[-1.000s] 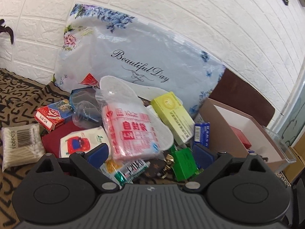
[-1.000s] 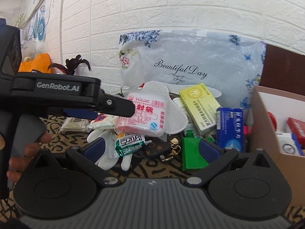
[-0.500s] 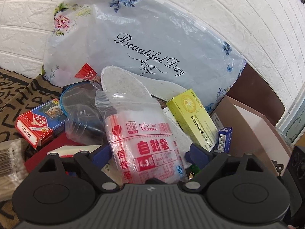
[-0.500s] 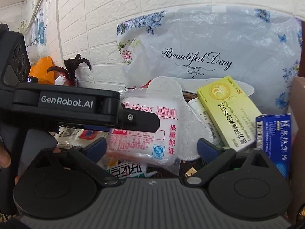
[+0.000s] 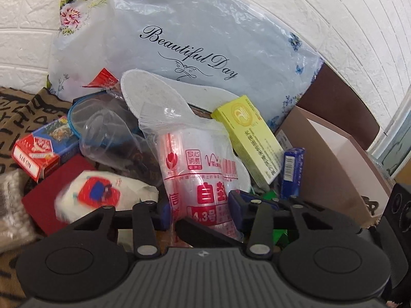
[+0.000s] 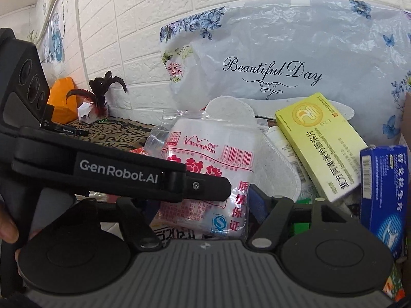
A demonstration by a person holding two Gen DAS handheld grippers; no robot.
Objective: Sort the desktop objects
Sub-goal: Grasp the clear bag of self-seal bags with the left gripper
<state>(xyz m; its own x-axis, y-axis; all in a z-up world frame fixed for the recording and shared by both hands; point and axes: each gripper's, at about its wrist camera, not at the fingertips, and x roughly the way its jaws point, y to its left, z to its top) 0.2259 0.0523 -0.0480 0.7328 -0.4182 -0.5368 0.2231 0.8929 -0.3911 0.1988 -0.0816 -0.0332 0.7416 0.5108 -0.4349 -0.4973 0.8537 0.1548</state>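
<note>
Left tool [image 5: 199,209] narrowed onto the pack of zip bags [image 5: 197,172], blue pads pressing its lower sides; grip low, probably to lift the slack plastic free of the heap without spilling the stack inside. Right tool [image 6: 203,210] also narrowed around the same pack [image 6: 213,179], pads close at either side, contact not certain; perhaps steadying it while the left takes hold. Pack upright in the middle of the clutter on the tabletop, propped against a white insole [image 5: 154,89] and a clear plastic cup [image 5: 108,138]. Yellow box [image 5: 251,138] and blue box [image 5: 292,172] leaning just beside it on the right, toward the open cardboard box [image 5: 341,169] at the tabletop's right edge, likely the sorting destination. Floral bag [image 5: 195,33] against the wall behind, backstopping the pile.
</note>
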